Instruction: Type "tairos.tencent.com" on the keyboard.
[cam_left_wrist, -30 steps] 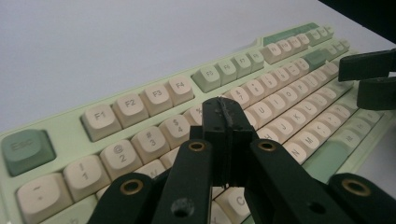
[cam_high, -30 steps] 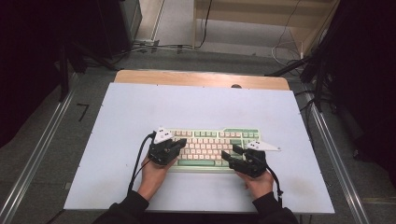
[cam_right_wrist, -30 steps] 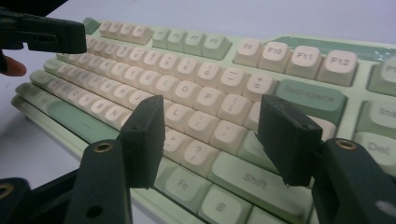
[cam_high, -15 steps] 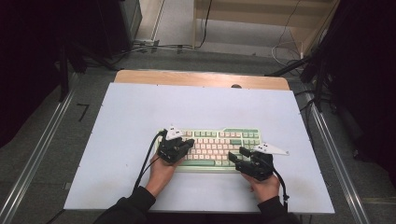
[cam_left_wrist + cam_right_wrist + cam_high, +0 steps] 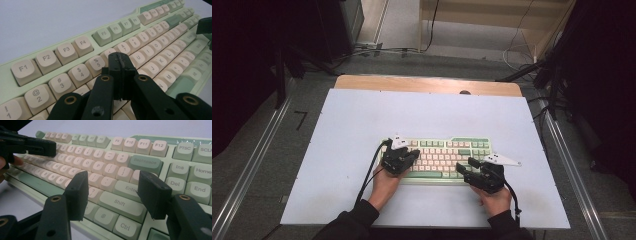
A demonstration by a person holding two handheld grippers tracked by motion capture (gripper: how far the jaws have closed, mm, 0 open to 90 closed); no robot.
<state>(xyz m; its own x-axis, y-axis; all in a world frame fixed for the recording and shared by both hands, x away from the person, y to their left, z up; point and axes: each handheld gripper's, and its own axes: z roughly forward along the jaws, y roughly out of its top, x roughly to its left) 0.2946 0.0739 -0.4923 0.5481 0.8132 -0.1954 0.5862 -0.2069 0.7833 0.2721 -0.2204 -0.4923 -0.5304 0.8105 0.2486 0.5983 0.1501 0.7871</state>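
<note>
The left claw (image 5: 122, 65), clenched on nothing, hangs over the keyboard (image 5: 439, 157) by its number row. The right claw (image 5: 113, 192) gapes above the Shift and Enter keys. The keyboard's long axis runs across the tabletop (image 5: 362, 120).

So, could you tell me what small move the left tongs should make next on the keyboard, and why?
Probably a short press straight down. The left tongs are shut to a single tip poised over the keyboard near the 6 key, seemingly not yet pressing. The right tongs stand open above the Enter and Shift keys, well clear of them.
</note>
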